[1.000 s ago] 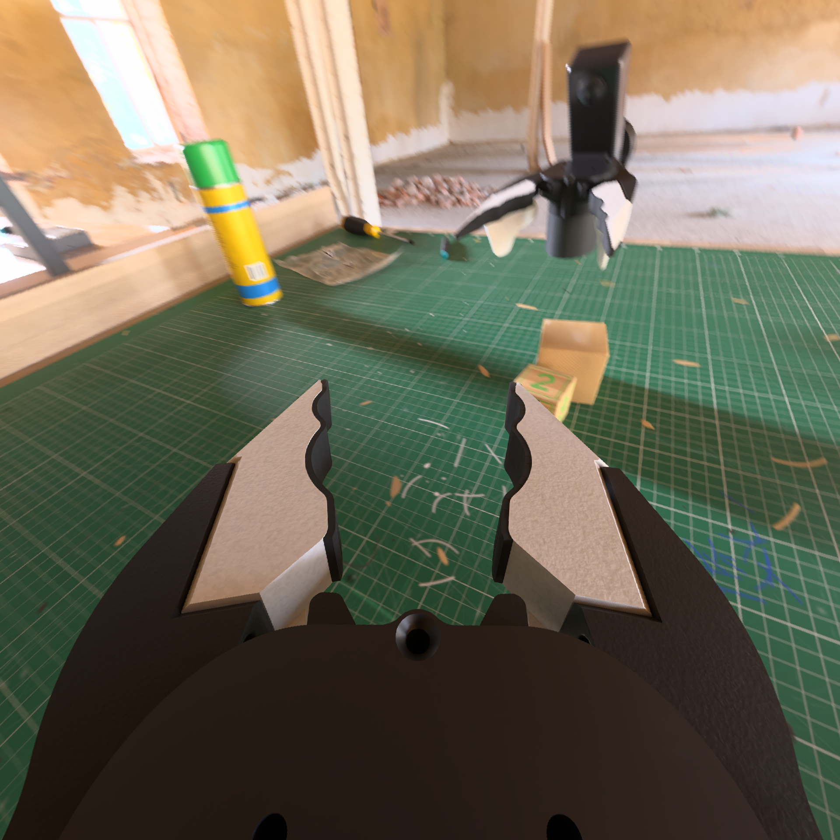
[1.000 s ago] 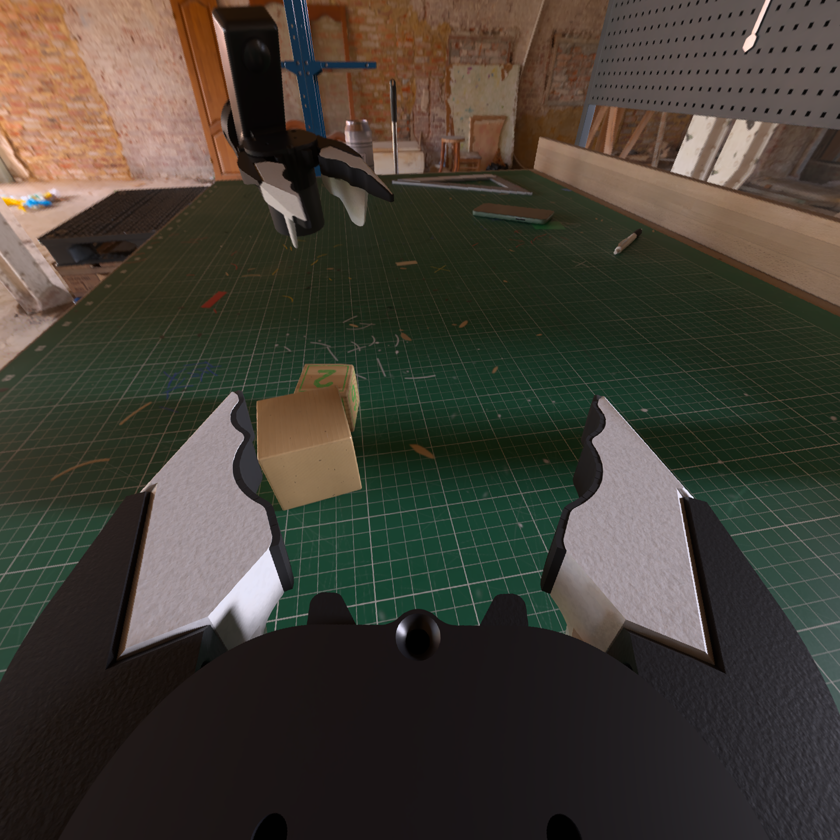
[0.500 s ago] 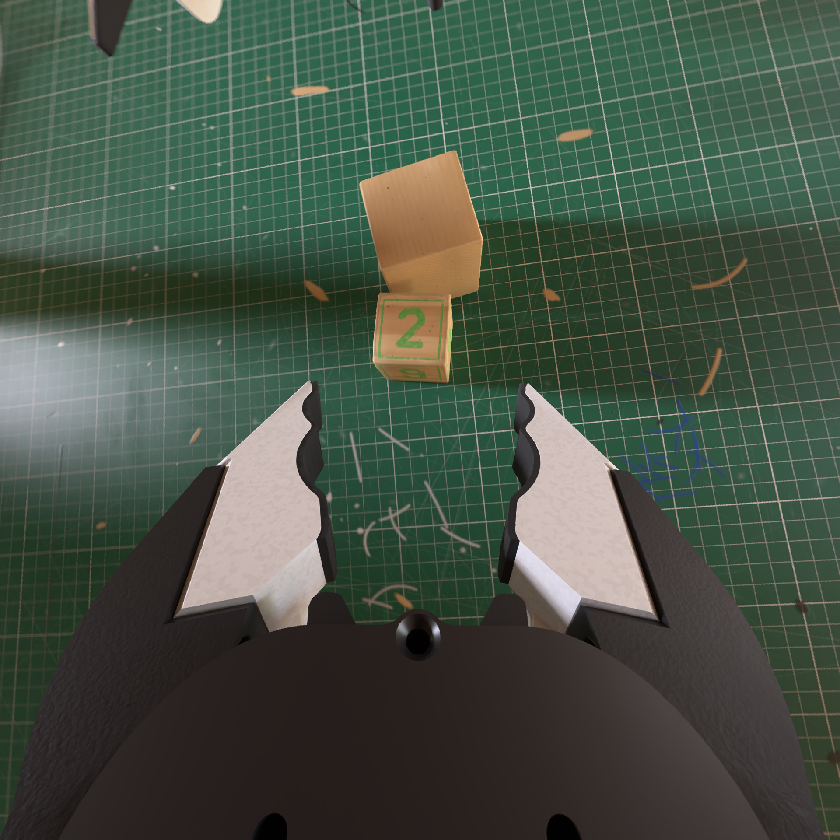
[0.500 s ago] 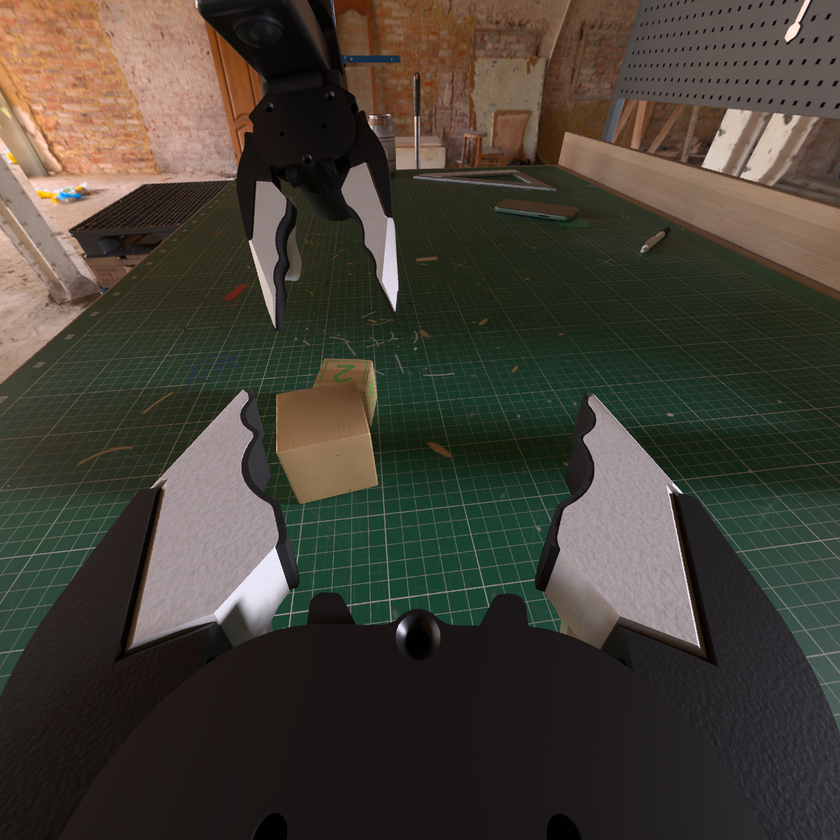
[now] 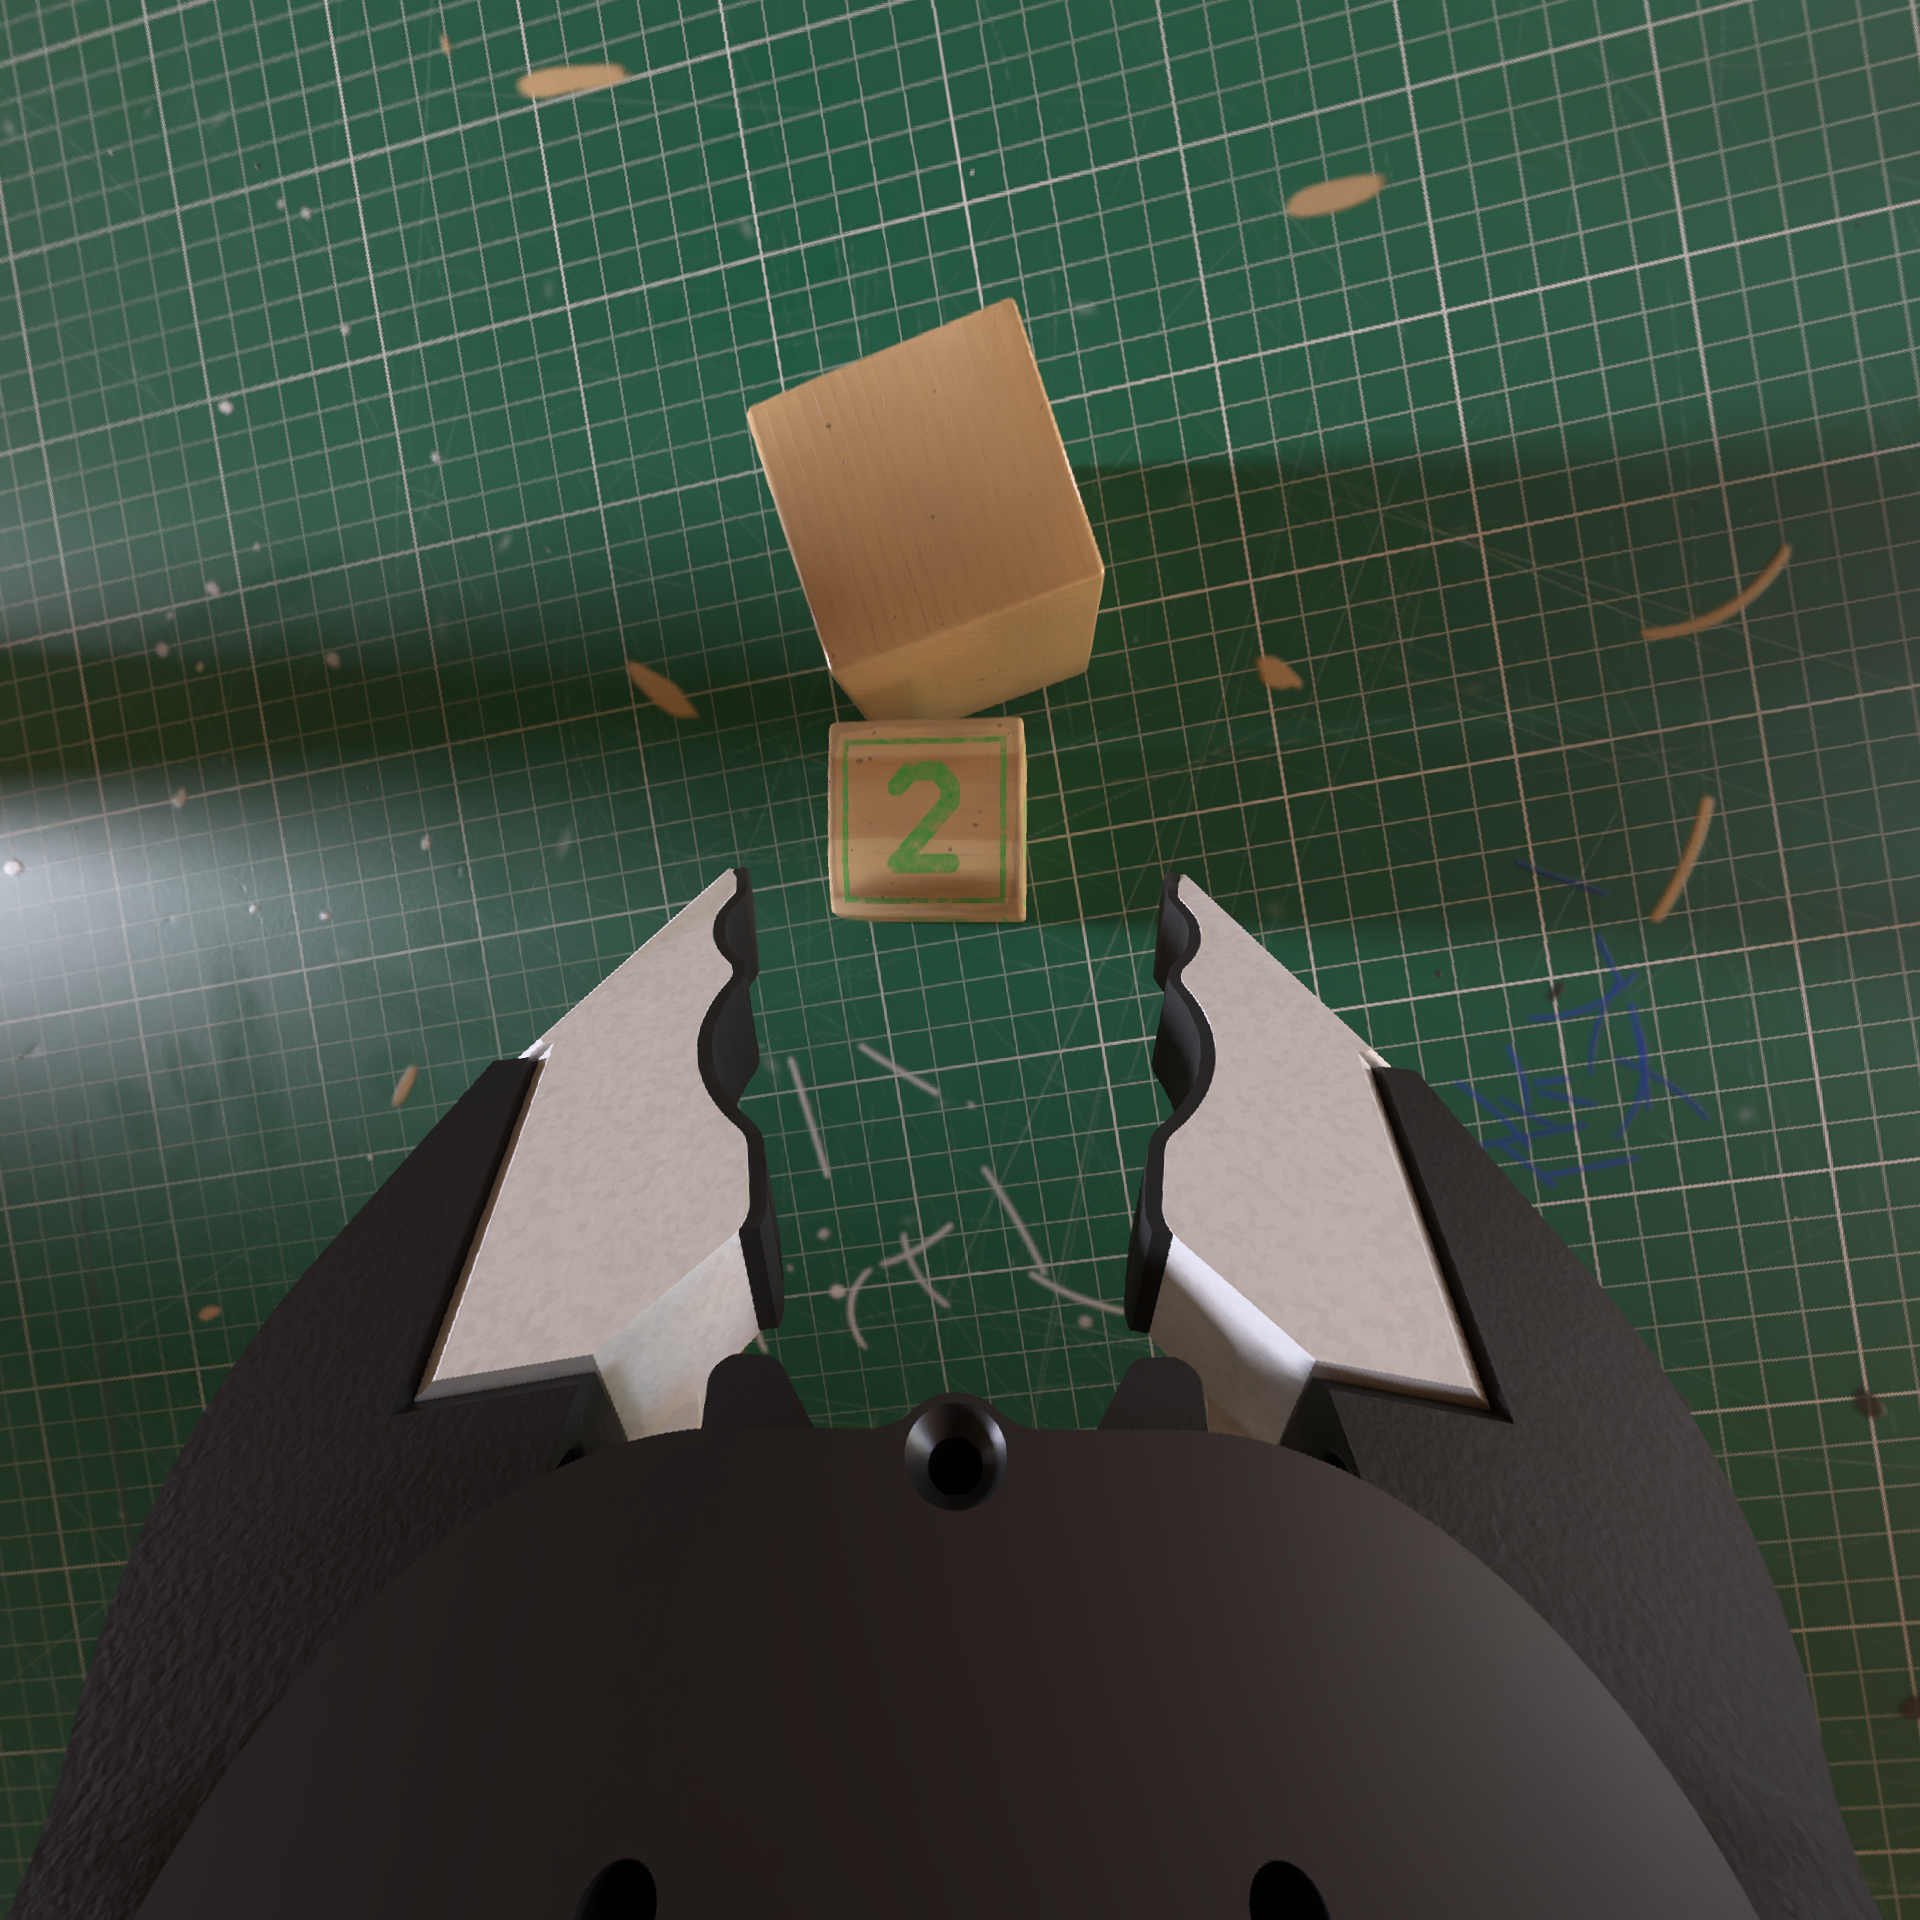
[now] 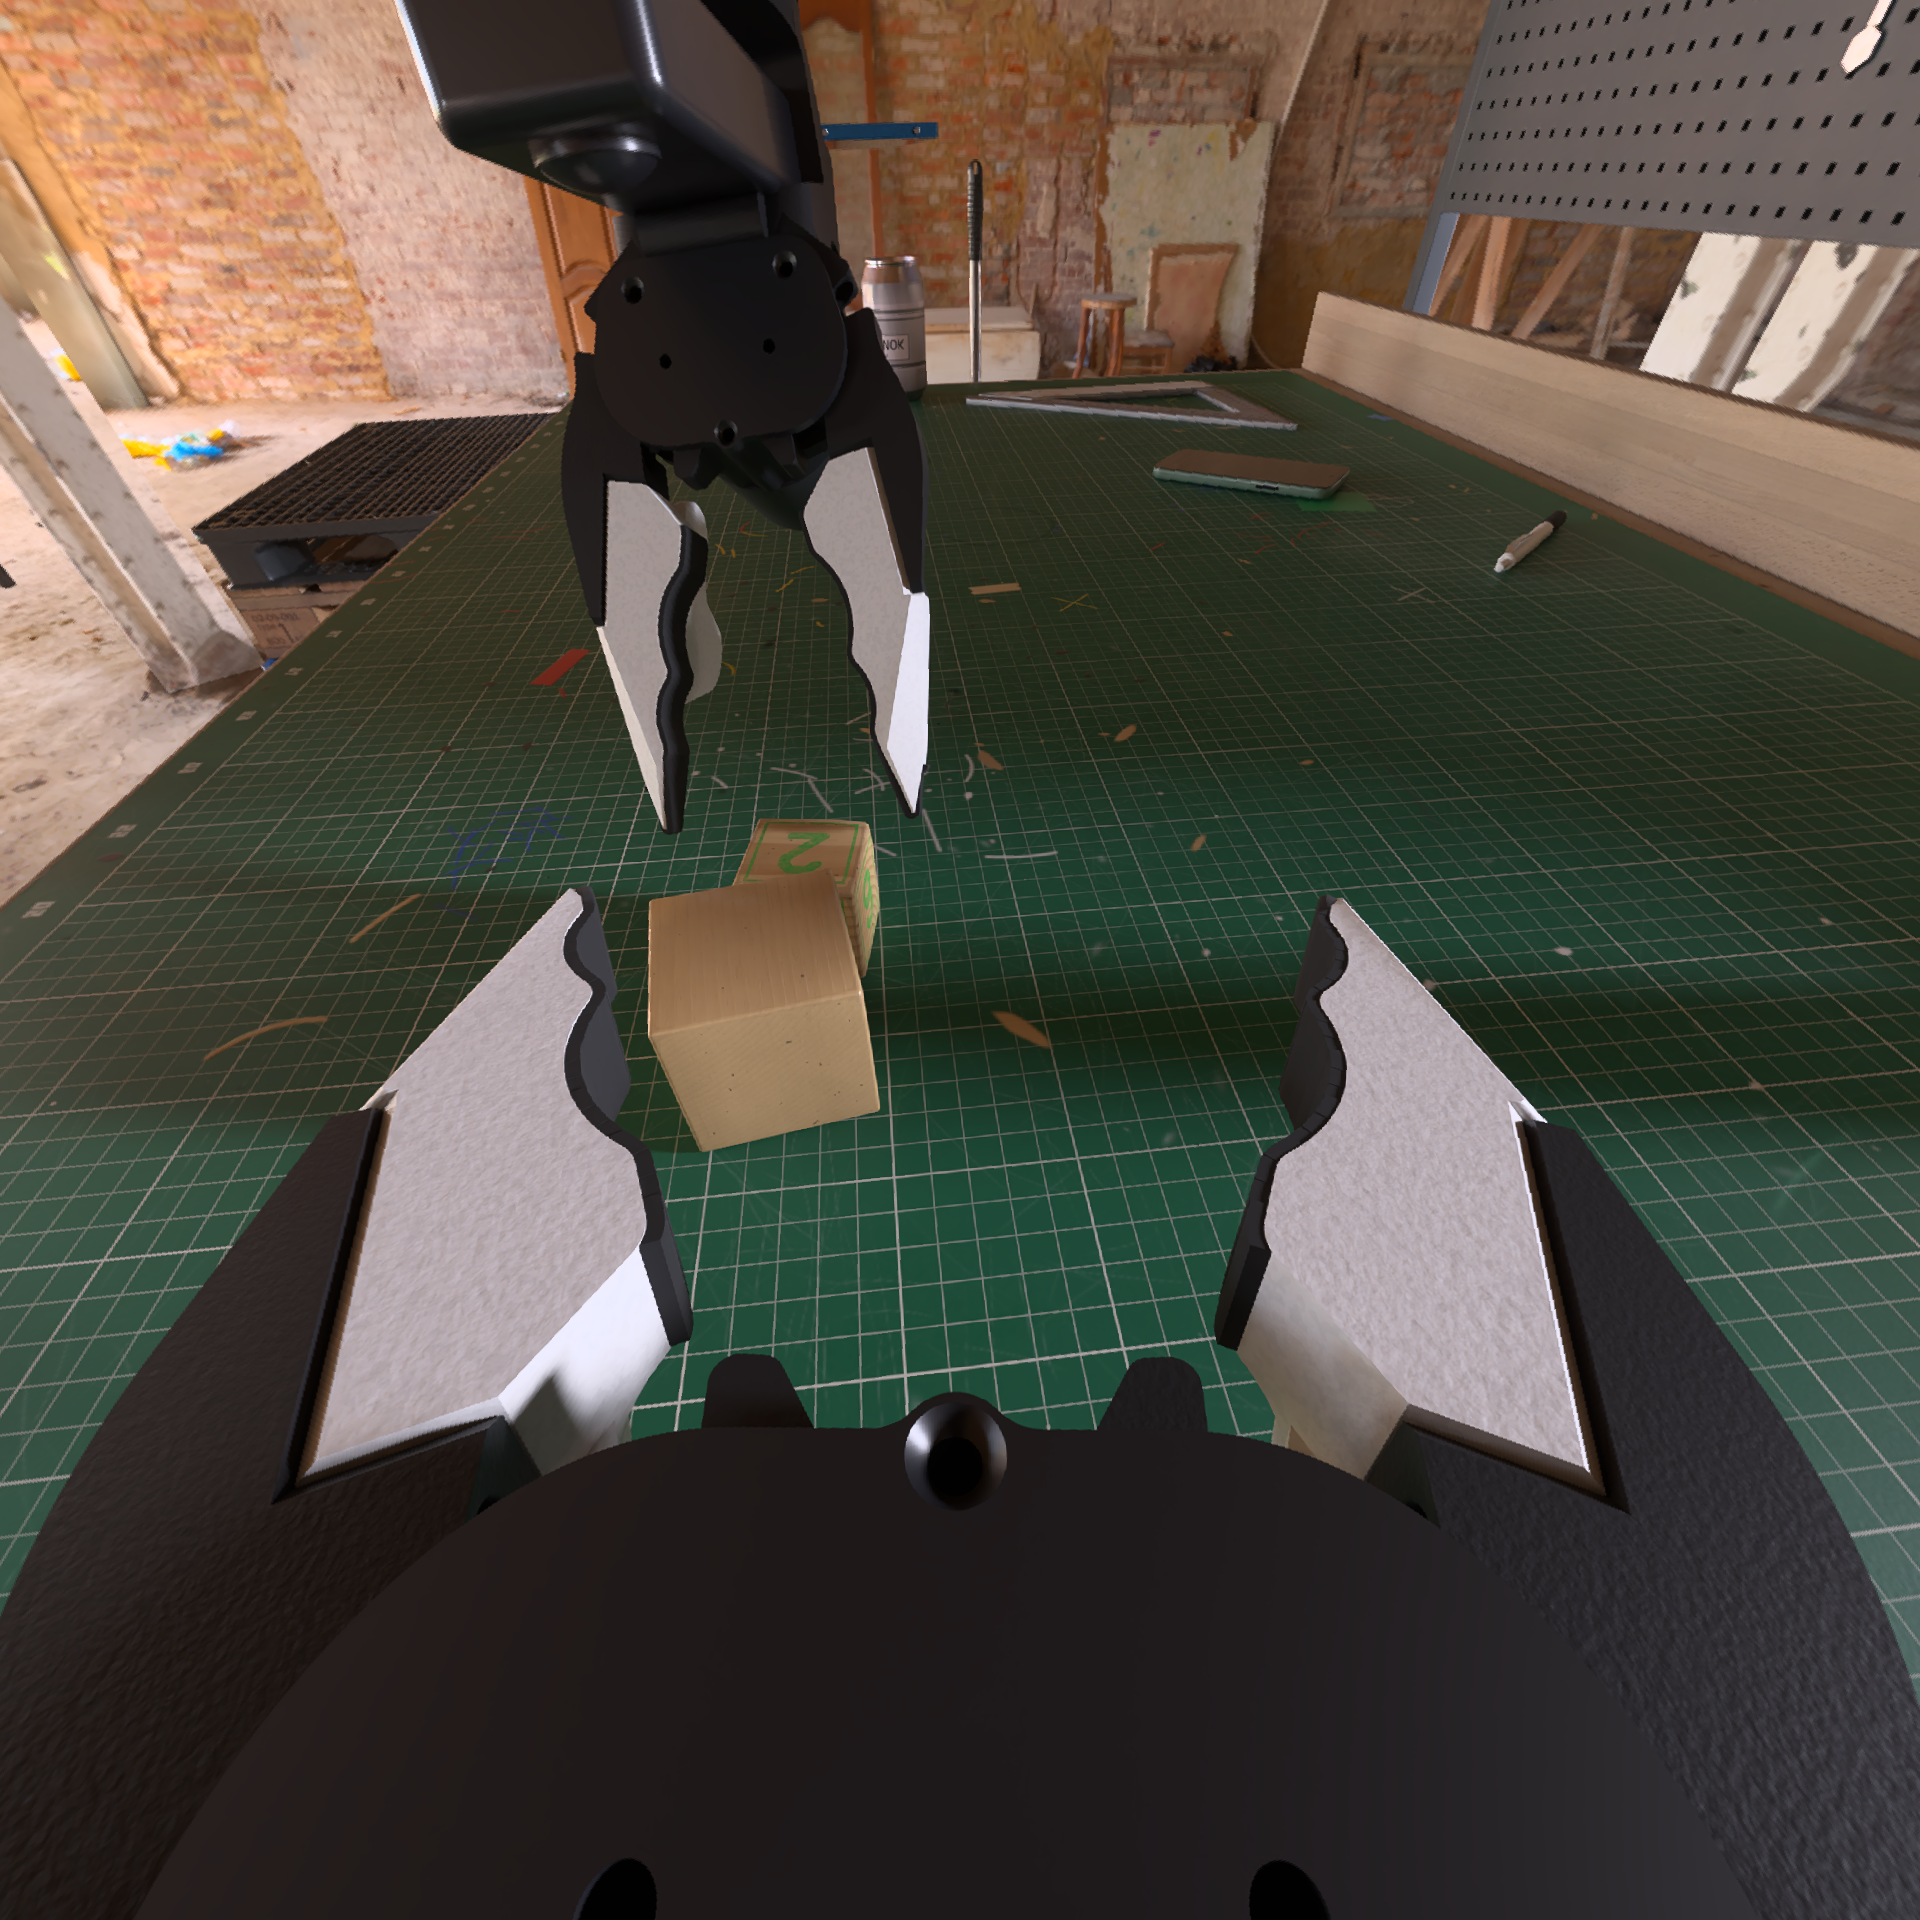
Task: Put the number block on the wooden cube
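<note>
Across the whole bench lay a green cutting mat (image 6: 1351, 831), gridded in pale lines, with wide bare stretches to the right of the blocks and toward the far end. Its left edge ran along a drop to a sandy floor, and a pale wooden rail (image 6: 1662, 457) bordered its right side. Beyond stood brick walls, a grey pegboard (image 6: 1683, 114) at upper right, and a black grated pallet (image 6: 364, 488) on the floor to the left.

Above the blocks hung the left gripper (image 6: 790, 816), pointed steeply down, its jaws spread wider than the number block with nothing between them; in its own view the left gripper (image 5: 956, 894) had its tips just short of that block, not touching it. Lower and nearer, the right gripper (image 6: 956, 914) was held with its jaws far apart and empty, the wooden cube just inside its left finger (image 6: 488, 1174) and open mat ahead of the right one.

On the mat sat the wooden cube (image 6: 764, 1013), plain and turned slightly off the grid. Tucked against its far side, touching or nearly so, stood the smaller number block (image 6: 810, 857), flat on the mat with a green-framed digit on top; from above, the number block (image 5: 927, 821) lay square to the grid beside the wooden cube (image 5: 925, 509).

Farther off lay a set square (image 6: 1132, 400), a phone (image 6: 1247, 473), a marker pen (image 6: 1527, 540) and a metal can (image 6: 894, 301). Wood shavings (image 5: 1335, 194), pale scratches and blue scribbles (image 5: 1569, 1081) marked the surface.
</note>
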